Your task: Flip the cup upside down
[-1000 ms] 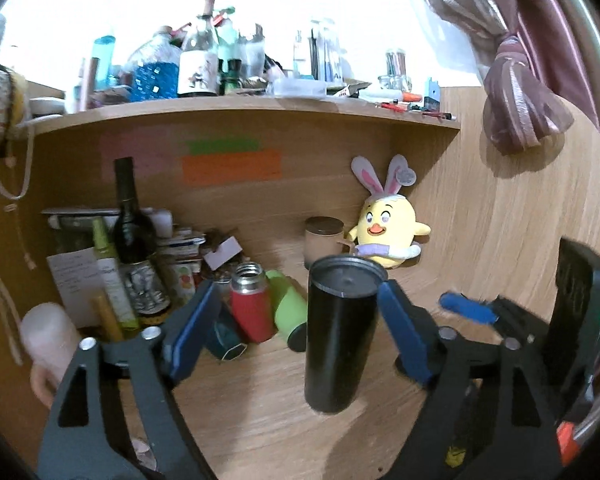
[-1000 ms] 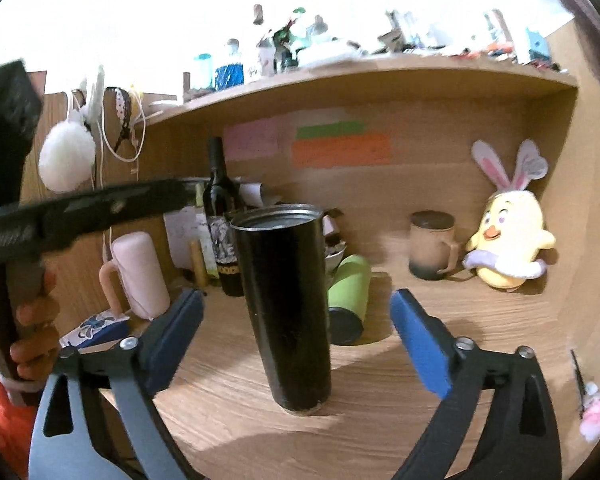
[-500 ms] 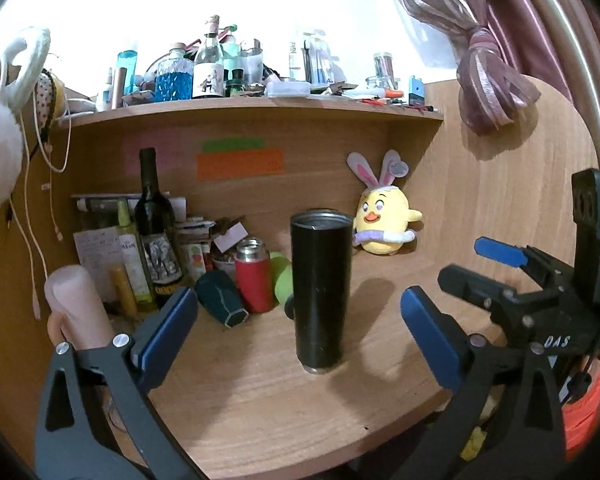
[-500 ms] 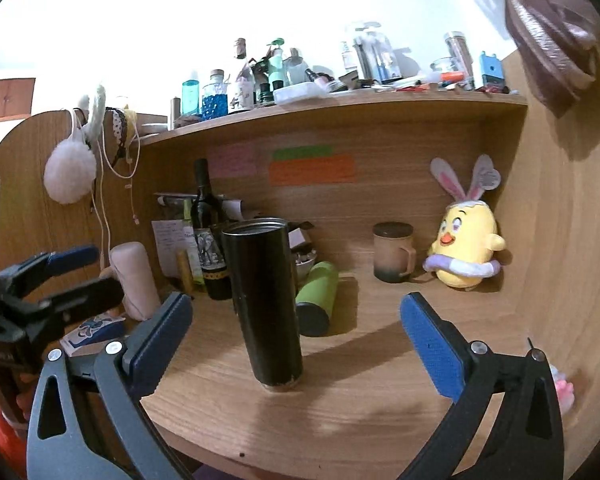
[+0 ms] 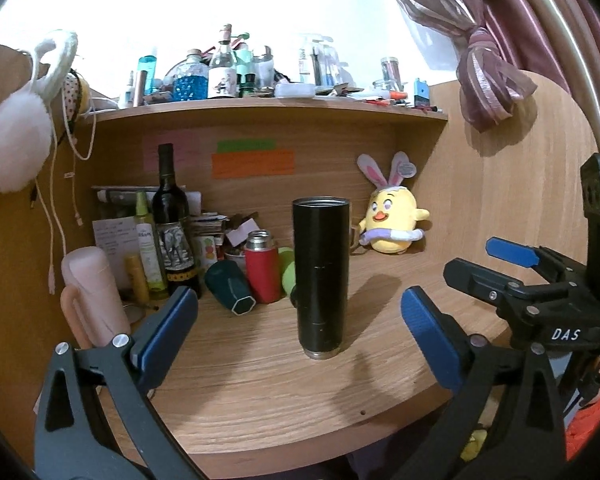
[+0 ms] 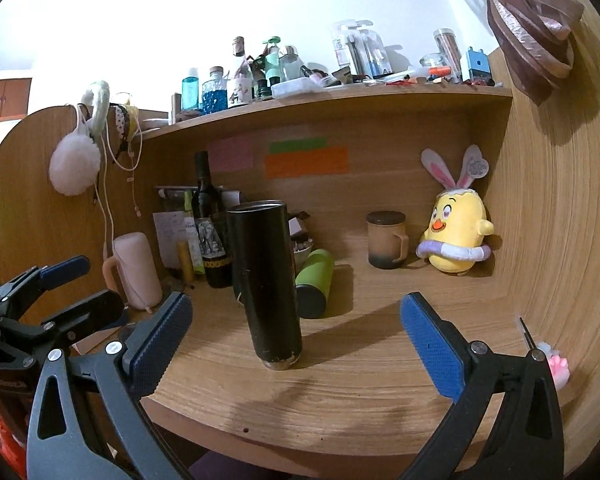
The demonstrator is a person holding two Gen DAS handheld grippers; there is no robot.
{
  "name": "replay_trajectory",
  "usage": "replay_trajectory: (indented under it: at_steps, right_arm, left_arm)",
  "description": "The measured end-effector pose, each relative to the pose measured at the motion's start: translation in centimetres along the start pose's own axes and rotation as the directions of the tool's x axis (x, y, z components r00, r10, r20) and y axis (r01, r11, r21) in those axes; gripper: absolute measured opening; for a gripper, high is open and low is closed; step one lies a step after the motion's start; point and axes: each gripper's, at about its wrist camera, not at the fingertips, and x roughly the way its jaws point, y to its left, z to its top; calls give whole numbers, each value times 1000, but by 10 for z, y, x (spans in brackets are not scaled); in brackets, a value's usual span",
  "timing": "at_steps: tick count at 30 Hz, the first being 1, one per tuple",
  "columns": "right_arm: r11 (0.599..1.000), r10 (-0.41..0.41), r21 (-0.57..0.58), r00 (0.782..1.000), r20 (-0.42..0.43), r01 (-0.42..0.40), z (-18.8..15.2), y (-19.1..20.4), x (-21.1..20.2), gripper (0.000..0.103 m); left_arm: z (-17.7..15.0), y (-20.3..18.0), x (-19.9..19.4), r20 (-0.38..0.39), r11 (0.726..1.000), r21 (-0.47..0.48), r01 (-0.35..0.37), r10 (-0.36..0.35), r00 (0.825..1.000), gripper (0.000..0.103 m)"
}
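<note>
Clutter behind cup (image 5: 321, 276) — red flask (image 5: 262, 267), green bottle (image 6: 314, 282) — tools gaping.

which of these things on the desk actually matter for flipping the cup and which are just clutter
For the job:
black cup, standing on the desk
left gripper, open
right gripper, open

Just lying about:
wine bottle
red flask
green bottle on its side
teal cup on its side
pink mug
brown mug
chick plush
</note>
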Motion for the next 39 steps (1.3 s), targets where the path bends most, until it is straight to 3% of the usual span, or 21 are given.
replay_trajectory:
  at_steps: [39]
  right_arm:
    - [999, -2, -35, 1000, 10, 3, 1, 10, 2, 103]
  left_arm:
    - [-5, 5, 6, -20, 999, -35, 20, -20, 1000, 103]
